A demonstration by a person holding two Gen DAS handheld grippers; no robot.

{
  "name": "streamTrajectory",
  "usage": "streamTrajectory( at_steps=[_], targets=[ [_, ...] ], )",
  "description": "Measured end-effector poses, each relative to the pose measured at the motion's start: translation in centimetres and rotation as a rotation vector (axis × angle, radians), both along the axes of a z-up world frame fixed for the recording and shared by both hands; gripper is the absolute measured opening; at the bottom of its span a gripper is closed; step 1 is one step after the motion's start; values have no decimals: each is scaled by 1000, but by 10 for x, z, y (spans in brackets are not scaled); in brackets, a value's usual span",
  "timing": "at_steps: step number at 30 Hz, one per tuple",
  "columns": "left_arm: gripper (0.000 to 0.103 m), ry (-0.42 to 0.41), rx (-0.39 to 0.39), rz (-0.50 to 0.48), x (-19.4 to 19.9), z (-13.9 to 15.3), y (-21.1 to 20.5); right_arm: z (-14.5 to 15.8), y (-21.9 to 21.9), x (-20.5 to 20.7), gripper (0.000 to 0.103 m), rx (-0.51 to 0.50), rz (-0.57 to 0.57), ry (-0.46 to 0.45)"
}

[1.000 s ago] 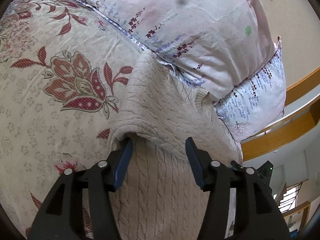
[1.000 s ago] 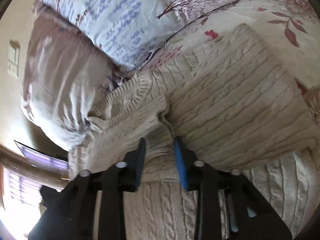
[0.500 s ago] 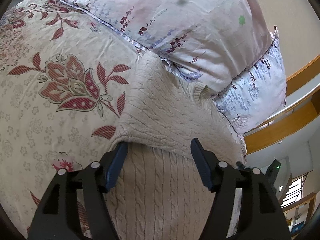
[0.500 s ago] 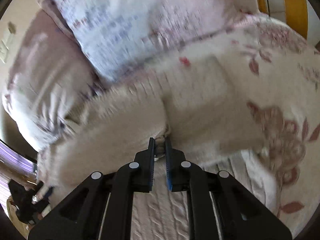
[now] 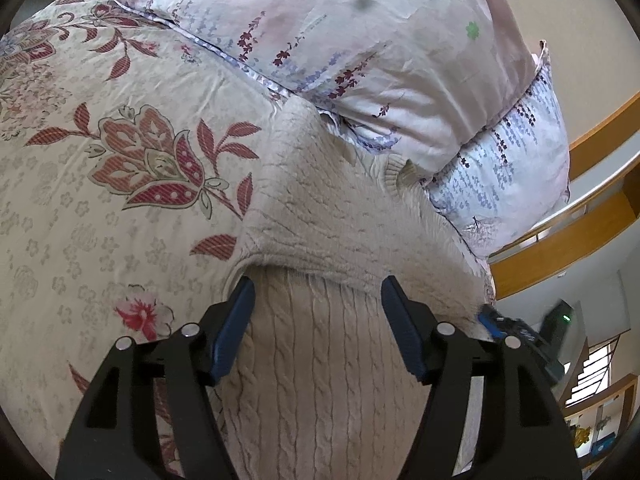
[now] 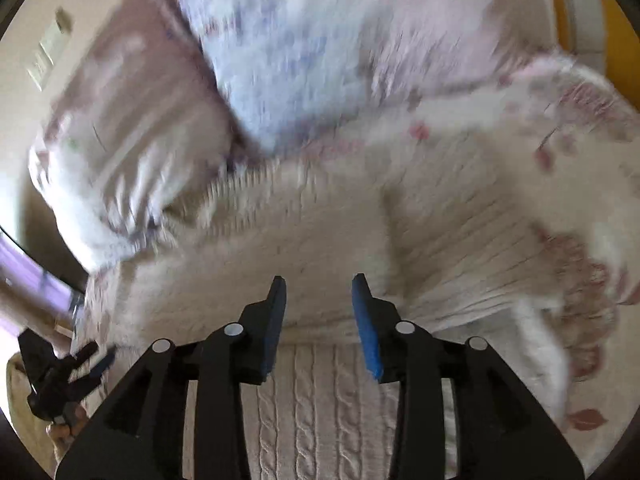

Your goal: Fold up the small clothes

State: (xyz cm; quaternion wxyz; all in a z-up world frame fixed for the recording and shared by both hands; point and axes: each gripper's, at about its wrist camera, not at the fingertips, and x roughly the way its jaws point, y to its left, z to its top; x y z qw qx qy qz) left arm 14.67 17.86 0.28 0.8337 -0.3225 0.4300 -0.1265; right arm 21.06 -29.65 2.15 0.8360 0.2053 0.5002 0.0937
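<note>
A cream cable-knit sweater (image 5: 320, 360) lies on the flowered bedsheet (image 5: 100, 220), its upper part folded down over the body, the fold edge (image 5: 320, 272) just beyond my fingers. My left gripper (image 5: 318, 292) is open and empty, hovering over the knit at that fold edge. The sweater also fills the blurred right wrist view (image 6: 320, 248). My right gripper (image 6: 319, 292) is open and empty above the folded layer. The left gripper shows at the lower left of the right wrist view (image 6: 60, 376).
Two pillows, a pink one (image 5: 380, 40) and a pale blue one (image 5: 508, 176), lie against the sweater's far side. A wooden bed rail (image 5: 568, 240) runs on the right, with the bed's edge below it.
My right gripper closed on the sweater's folded edge half a second ago and has now opened and let it go, moving fast. My left gripper stayed open and drew back slightly.
</note>
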Motion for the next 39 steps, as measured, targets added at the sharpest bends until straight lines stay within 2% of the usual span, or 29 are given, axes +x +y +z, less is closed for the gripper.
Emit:
streamTrajectory(
  at_steps=[1,4,6,8,11,15,20,21,24,26,29,32,34,39],
  targets=[
    [65,0,0,-5,-3,0,0,-8,1,4,41,4,14,21],
    [66,-20,-6,-38,-19,6,2,-1,-4,-3,42,24,22,35],
    [66,-38,-2,-58,-33,10,7,8,-16,-18,48,80,34,14],
    [66,-55,4,-69,-46,14,13,19,-32,-36,61,95,56,-11],
    [66,-71,9,-92,-68,16,21,30,-55,-64,62,94,65,-37],
    [65,-56,16,-114,-93,11,27,31,-91,-98,61,118,36,-16],
    [64,-29,-49,-135,-117,-2,27,15,-120,-136,60,173,-4,39],
    [60,-33,-56,-135,-121,-3,26,12,-121,-142,60,178,-3,46],
    [57,-41,-82,-155,-135,-4,21,5,-124,-160,51,203,-1,61],
    [54,-38,-112,-175,-141,-5,17,-1,-125,-169,44,265,9,73],
    [48,-40,-127,-204,-153,-7,10,-5,-121,-182,40,320,43,74],
    [38,-38,-185,-245,-165,-11,5,-9,-114,-195,37,394,103,85],
    [33,-35,-210,-268,-173,-14,3,-8,-108,-203,36,393,138,86],
    [30,-32,-207,-313,-186,-16,-2,-6,-97,-217,31,404,212,91]
  ],
)
